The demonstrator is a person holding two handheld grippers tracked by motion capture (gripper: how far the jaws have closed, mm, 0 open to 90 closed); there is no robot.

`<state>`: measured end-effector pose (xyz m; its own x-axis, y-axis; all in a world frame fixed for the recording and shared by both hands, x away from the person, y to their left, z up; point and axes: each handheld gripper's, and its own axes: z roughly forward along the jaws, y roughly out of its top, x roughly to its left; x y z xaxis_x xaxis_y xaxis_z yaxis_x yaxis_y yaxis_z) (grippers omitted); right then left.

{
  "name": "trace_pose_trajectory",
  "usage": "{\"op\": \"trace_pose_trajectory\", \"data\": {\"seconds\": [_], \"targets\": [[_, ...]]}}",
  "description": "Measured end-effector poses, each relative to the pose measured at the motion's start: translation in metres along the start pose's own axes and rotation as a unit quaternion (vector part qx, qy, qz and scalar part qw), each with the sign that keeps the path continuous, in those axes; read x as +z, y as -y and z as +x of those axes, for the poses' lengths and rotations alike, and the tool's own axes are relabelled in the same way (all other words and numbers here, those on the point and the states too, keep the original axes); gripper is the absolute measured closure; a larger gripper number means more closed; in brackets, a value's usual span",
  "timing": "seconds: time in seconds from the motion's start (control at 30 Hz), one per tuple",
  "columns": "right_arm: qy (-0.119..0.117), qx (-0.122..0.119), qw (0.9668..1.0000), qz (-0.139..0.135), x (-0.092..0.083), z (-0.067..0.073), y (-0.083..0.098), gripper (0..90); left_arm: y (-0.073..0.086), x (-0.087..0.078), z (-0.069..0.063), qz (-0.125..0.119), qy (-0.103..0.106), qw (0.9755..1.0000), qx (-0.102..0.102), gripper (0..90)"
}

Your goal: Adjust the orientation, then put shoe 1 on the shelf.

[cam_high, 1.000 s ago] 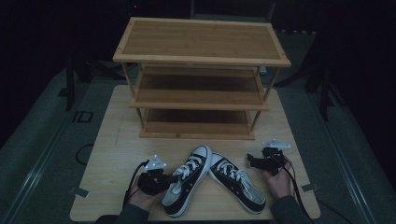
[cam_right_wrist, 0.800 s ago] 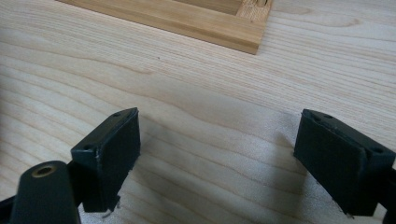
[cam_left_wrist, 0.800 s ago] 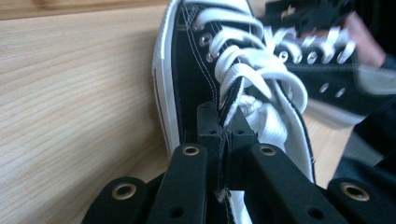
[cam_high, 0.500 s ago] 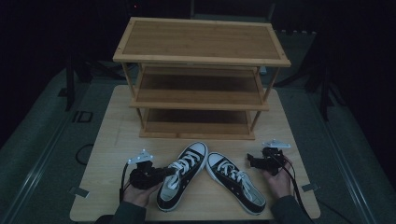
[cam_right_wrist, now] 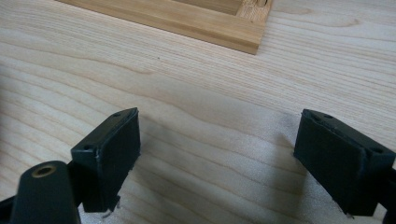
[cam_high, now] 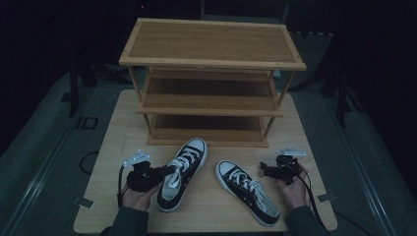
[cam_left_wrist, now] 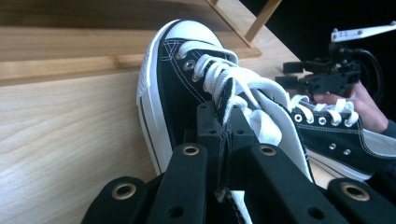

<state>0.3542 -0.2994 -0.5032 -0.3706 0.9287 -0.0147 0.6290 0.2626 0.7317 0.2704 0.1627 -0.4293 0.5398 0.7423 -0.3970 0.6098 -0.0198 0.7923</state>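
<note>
High view: my left gripper (cam_high: 164, 172) has its fingers pinched on the left sneaker (cam_high: 183, 164) before the shelf rack (cam_high: 211, 64); my right gripper (cam_high: 263, 170) fingers gape wide over bare desk (cam_right_wrist: 196, 93), beside the right sneaker (cam_high: 248, 191).

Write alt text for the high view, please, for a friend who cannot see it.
A person's left gripper is shut on the side of a black-and-white sneaker, while the right gripper is open beside the second sneaker. Both shoes lie on a wooden table in front of a bare three-tier wooden shoe rack.
</note>
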Motion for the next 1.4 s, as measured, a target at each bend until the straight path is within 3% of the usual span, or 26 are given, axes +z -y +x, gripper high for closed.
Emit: {"op": "trace_pose_trajectory", "data": {"seconds": [0.27,0.9,1.13,1.4], "targets": [[0.000,0.000,1.0000,0.000,0.000,0.000,0.000,13.9,-0.013,-0.005,-0.003,-0.013,-0.004,0.9999,0.004,88.7],[0.000,0.000,1.0000,0.000,0.000,0.000,0.000,13.9,-0.057,-0.030,-0.019,-0.048,0.027,0.9982,0.024,88.6],[0.000,-0.001,1.0000,0.000,0.000,0.000,0.000,13.9,-0.078,-0.040,-0.033,-0.066,0.037,0.9966,0.033,88.6],[0.000,-0.001,1.0000,0.000,0.000,0.000,0.000,13.9,-0.102,-0.042,-0.044,-0.092,0.026,0.9945,0.043,88.5]]}}
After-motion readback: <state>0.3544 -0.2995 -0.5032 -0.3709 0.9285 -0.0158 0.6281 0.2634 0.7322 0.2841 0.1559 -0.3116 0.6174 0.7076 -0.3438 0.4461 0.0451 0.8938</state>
